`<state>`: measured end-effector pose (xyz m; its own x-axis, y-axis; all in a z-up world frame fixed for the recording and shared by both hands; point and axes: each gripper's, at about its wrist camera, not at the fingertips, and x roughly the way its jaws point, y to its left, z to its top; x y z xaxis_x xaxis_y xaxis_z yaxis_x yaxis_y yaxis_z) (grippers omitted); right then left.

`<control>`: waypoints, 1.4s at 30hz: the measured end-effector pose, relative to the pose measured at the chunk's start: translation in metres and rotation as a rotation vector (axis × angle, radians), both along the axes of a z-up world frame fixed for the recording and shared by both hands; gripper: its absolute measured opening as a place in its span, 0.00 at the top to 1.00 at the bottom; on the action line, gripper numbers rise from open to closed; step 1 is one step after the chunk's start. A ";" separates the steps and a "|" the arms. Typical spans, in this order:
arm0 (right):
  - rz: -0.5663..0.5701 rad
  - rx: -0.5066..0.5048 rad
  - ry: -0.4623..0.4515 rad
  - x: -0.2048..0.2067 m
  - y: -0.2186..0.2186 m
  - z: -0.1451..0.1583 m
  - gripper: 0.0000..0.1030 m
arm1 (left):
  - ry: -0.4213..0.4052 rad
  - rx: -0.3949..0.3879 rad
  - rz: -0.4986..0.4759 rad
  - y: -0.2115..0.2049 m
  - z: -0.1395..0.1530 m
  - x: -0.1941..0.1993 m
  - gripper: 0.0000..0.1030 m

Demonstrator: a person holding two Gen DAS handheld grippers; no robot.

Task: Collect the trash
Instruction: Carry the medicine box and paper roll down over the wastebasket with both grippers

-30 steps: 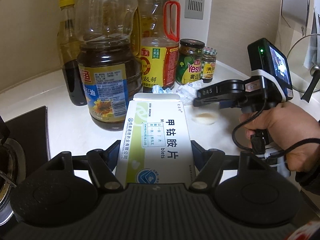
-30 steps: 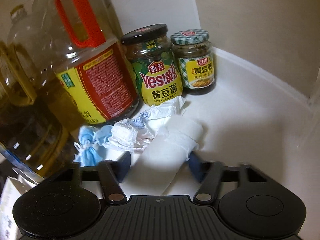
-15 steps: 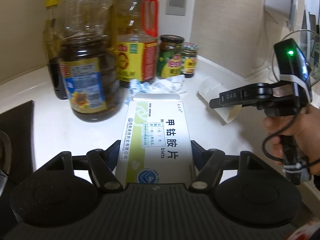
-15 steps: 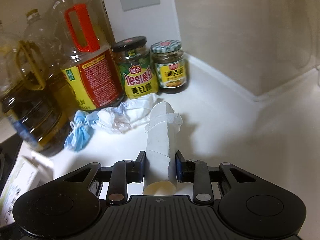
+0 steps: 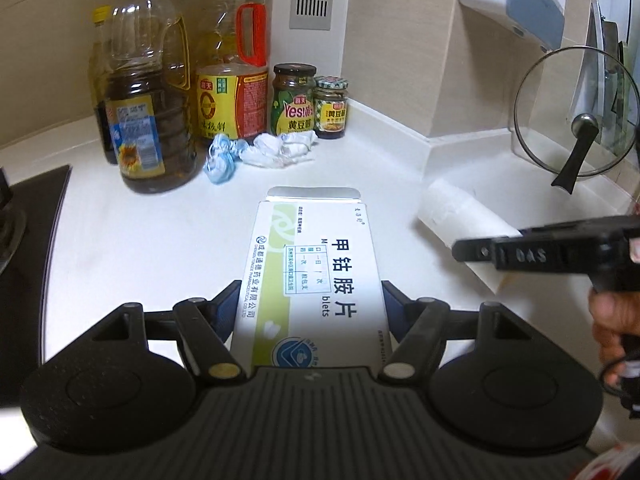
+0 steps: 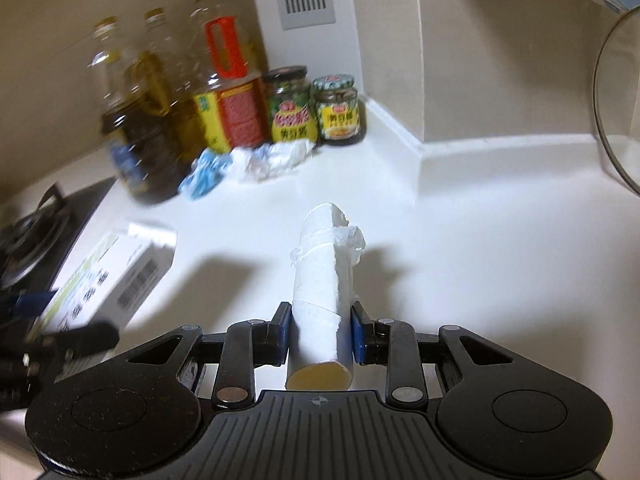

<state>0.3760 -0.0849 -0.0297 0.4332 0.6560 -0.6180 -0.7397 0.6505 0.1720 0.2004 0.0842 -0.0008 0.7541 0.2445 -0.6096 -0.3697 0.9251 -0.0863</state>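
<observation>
White counter [image 5: 140, 240]; beige tiled walls [image 5: 400, 40]; stove [image 5: 24, 240] at left

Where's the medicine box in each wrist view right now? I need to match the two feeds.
Left wrist: the medicine box sits centre frame, clamped between the left gripper fingers.
Right wrist: the same box shows at the left edge, blurred, above the counter.
Shared landmark: the green-labelled sauce jar in the corner, with crumpled tissue in front.
</observation>
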 end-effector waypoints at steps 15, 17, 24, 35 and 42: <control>-0.044 0.001 0.033 -0.088 -0.084 -0.002 0.71 | 0.047 -0.012 -0.109 -0.060 -0.005 -0.051 0.33; -0.073 0.000 0.042 -0.099 -0.090 -0.002 0.71 | 0.050 -0.013 -0.139 -0.061 -0.007 -0.058 0.33; -0.137 -0.006 0.048 -0.148 -0.102 0.002 0.71 | 0.056 -0.008 -0.227 -0.062 -0.010 -0.089 0.33; -0.170 -0.098 0.096 -0.211 -0.100 -0.040 0.71 | 0.140 -0.044 -0.330 -0.068 -0.045 -0.118 0.33; -0.095 -0.183 0.136 -0.207 -0.092 -0.078 0.71 | 0.225 -0.110 -0.303 -0.071 -0.077 -0.110 0.33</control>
